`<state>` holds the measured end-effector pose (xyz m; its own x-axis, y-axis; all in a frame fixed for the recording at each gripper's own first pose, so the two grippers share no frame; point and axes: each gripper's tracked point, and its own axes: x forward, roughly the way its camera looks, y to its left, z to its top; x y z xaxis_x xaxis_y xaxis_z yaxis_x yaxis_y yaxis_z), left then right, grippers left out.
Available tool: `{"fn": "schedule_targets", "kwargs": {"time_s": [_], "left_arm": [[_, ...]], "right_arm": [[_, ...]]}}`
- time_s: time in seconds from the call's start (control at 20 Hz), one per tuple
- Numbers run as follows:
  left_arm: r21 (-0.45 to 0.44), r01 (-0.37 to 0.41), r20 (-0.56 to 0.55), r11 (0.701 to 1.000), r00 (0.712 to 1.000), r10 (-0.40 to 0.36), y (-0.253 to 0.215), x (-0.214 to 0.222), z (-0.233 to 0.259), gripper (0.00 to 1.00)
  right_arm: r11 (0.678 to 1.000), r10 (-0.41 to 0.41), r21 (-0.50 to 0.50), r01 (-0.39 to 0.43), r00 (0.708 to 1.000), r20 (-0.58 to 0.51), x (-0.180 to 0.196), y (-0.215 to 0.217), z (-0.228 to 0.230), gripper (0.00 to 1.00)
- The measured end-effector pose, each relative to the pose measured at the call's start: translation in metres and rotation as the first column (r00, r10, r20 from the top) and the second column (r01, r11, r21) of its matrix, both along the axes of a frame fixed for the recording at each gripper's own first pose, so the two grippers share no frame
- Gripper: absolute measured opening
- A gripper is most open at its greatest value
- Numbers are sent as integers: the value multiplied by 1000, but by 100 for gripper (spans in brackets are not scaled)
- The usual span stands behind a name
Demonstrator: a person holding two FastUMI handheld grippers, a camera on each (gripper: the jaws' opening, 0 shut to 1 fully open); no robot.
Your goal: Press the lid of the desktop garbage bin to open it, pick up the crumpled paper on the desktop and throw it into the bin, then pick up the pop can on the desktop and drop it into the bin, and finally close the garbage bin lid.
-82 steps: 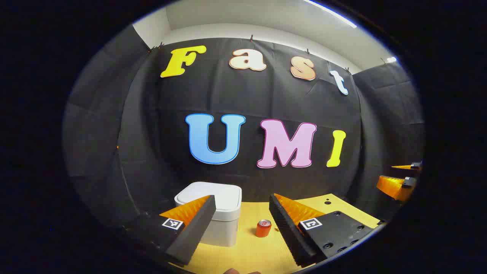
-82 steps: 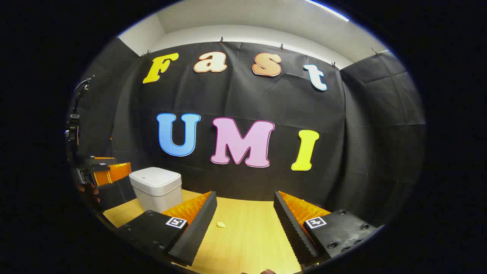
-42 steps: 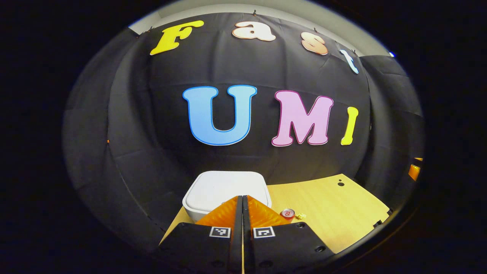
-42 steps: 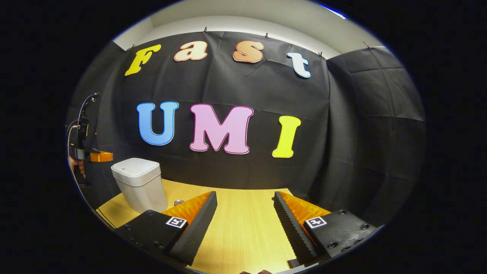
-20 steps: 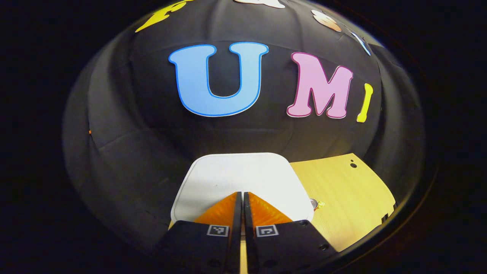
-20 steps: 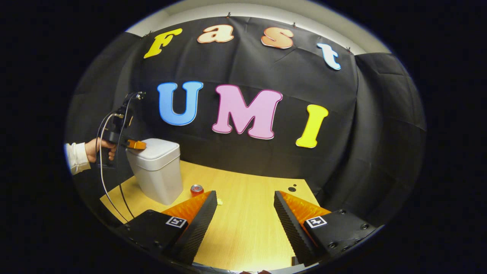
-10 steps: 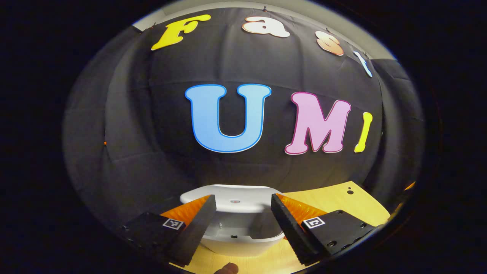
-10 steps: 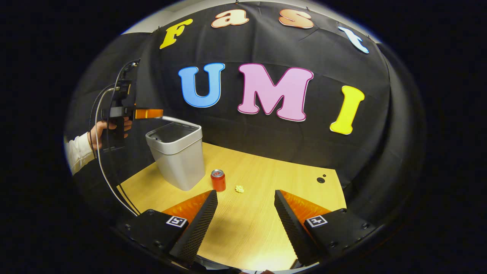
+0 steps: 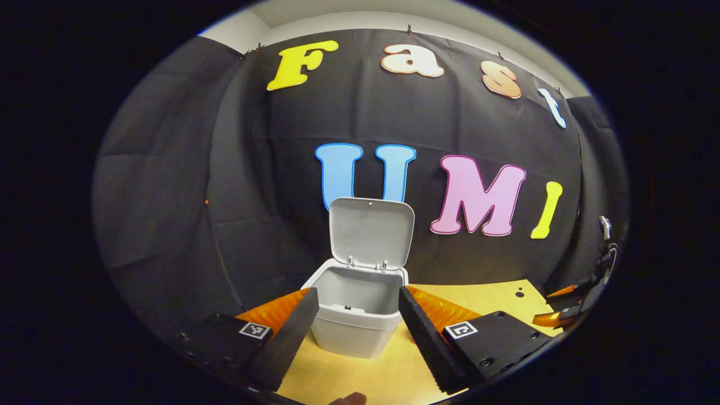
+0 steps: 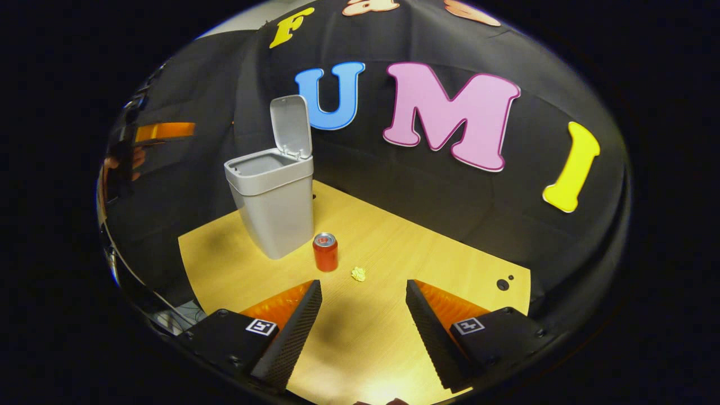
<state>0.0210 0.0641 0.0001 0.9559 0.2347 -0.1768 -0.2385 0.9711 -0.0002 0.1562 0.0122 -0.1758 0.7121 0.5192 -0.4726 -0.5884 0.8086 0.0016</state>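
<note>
The grey bin (image 9: 355, 315) (image 10: 274, 202) stands on the wooden desk with its lid (image 9: 370, 233) (image 10: 291, 126) swung upright. In the left gripper view my left gripper (image 9: 355, 301) is open, a little in front of the bin, its fingers framing the bin's body. In the right gripper view the red pop can (image 10: 325, 252) stands just right of the bin, and a small yellow crumpled paper (image 10: 358, 274) lies right of the can. My right gripper (image 10: 363, 292) is open above the desk, just short of the paper, nothing between its fingers.
The wooden desk (image 10: 394, 326) has a small round hole (image 10: 502, 284) near its right rear corner. The other gripper (image 9: 574, 304) appears at the right edge of the left gripper view. Black cloth walls close the back and sides.
The left gripper, shut on top of the lid a second ago, opened and drew back; the lid swung upright. The right gripper moved toward the paper and can and tilted down.
</note>
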Motion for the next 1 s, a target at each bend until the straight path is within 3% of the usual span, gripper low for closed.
{"fn": "schedule_targets", "kwargs": {"time_s": [0.2,0.3,0.55,0.7,0.75,0.8,0.85,0.95,1.0], "left_arm": [[22,-88,-9,996,996,88,-45,-63,-19,96],[10,-114,-9,993,993,114,-72,-84,-24,96],[-51,-150,-10,987,989,150,-103,-115,-25,96],[-25,-187,-12,982,982,187,-91,-126,-24,96],[-21,-195,-13,981,981,195,-88,-127,-23,97],[-20,-201,-22,979,979,201,-85,-129,-25,96],[-19,-213,-34,977,977,213,-79,-129,-29,96],[-16,-228,-43,973,973,227,-71,-132,-32,96],[-18,-234,-52,972,971,233,-67,-133,-36,97]], "right_arm": [[996,93,23,-92,995,-42,51,32,-49,97],[990,133,64,-124,979,-153,69,59,-88,97],[996,78,-23,-87,963,-259,125,93,-172,97],[993,33,-98,-61,963,-268,147,107,-211,97],[992,29,-106,-62,958,-285,147,113,-219,87],[991,25,-118,-61,956,-291,149,117,-226,96],[989,22,-132,-63,957,-288,152,120,-231,95],[981,2,-187,-58,958,-287,153,120,-246,86],[972,-6,-225,-62,957,-289,153,117,-255,63]]}}
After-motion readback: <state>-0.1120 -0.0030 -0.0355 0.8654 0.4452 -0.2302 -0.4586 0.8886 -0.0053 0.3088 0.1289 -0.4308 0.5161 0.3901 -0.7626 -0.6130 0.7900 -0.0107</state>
